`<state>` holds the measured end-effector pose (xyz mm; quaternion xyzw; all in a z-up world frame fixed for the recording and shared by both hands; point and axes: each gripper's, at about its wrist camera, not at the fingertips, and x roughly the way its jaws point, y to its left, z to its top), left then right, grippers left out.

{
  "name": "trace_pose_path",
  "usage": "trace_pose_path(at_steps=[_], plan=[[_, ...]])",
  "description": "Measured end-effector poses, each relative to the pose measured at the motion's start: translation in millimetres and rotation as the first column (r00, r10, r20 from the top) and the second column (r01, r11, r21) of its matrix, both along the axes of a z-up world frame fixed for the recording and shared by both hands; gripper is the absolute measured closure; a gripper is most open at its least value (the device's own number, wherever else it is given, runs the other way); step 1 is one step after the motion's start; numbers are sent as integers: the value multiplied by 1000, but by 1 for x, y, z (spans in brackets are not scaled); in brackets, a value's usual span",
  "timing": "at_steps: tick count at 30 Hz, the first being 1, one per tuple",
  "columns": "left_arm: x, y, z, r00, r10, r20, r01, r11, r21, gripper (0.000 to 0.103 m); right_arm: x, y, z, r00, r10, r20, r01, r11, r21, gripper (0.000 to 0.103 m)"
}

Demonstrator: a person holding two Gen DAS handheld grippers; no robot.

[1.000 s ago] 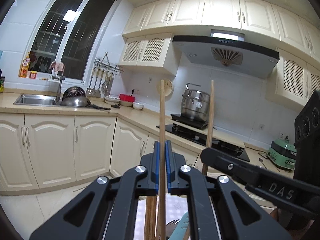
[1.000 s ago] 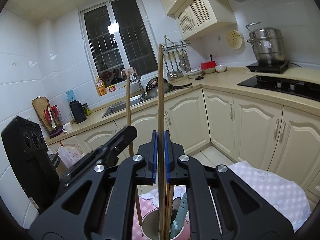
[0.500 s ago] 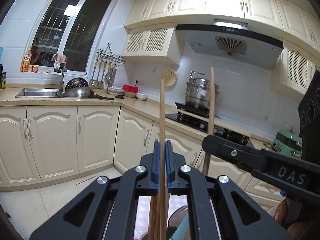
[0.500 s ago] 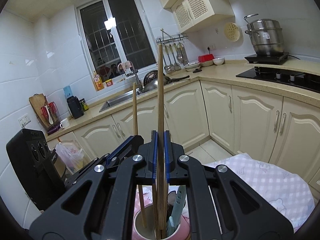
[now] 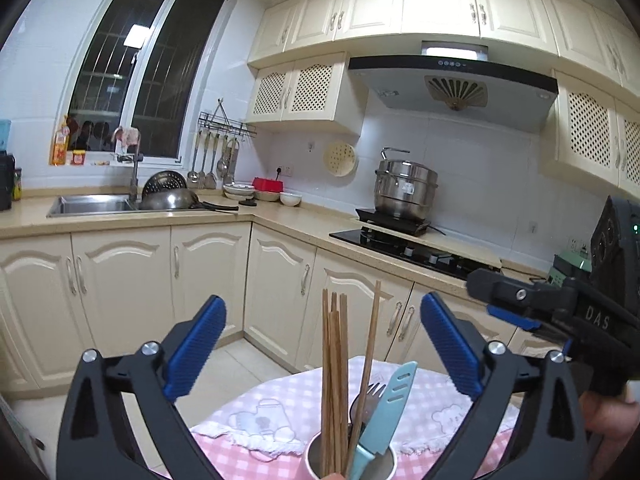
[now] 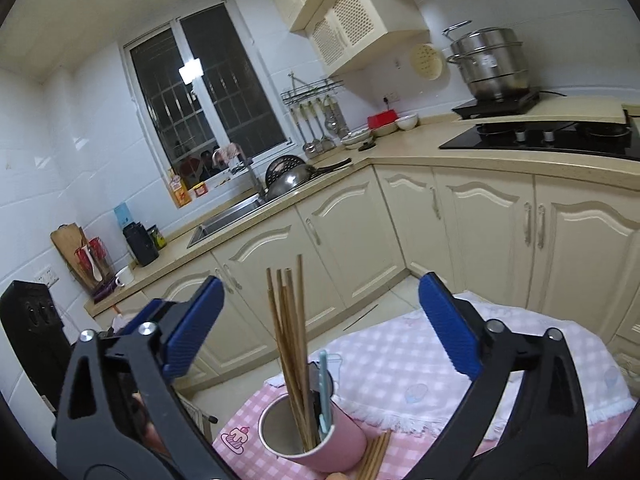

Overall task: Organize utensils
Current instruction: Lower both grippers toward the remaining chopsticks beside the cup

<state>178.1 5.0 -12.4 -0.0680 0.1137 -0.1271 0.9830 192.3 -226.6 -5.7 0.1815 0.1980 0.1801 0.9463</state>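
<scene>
Kitchen cabinets ring a small table under a pink checked cloth (image 6: 400,364), where a pink cup (image 6: 320,436) holds upright chopsticks (image 6: 290,340), a blue knife (image 5: 384,412) and a fork (image 5: 370,392). More chopsticks (image 6: 374,454) lie beside it, seemingly awaiting sorting. Left gripper (image 5: 322,352) and right gripper (image 6: 320,332) have just been opening; both gape wide, empty, around the standing sticks.

Chopsticks (image 6: 290,344) stand tall out of the pink cup (image 6: 320,436), with a blue knife (image 5: 386,412) and fork (image 5: 370,394) crowding its mouth, so little room is left inside. More chopsticks (image 6: 374,456) lie just beside the cup. The checked cloth (image 6: 400,360) beyond it lies bare. The right gripper (image 5: 532,308) juts in from the side.
</scene>
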Motion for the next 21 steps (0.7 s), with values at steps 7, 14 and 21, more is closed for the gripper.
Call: trace_pose_path(at_steps=[7, 14, 21], plan=[[-18, 1, 8, 1000, 1, -30, -1, 1000, 25, 6, -16, -18, 2, 999, -24, -37, 24, 1000, -6, 6], [-33, 2, 6, 998, 2, -65, 1, 999, 47, 6, -30, -33, -1, 995, -42, -87, 40, 999, -18, 6], [-44, 1, -3, 994, -2, -108, 10, 997, 72, 6, -40, -40, -11, 986, -54, -157, 46, 997, -54, 6]])
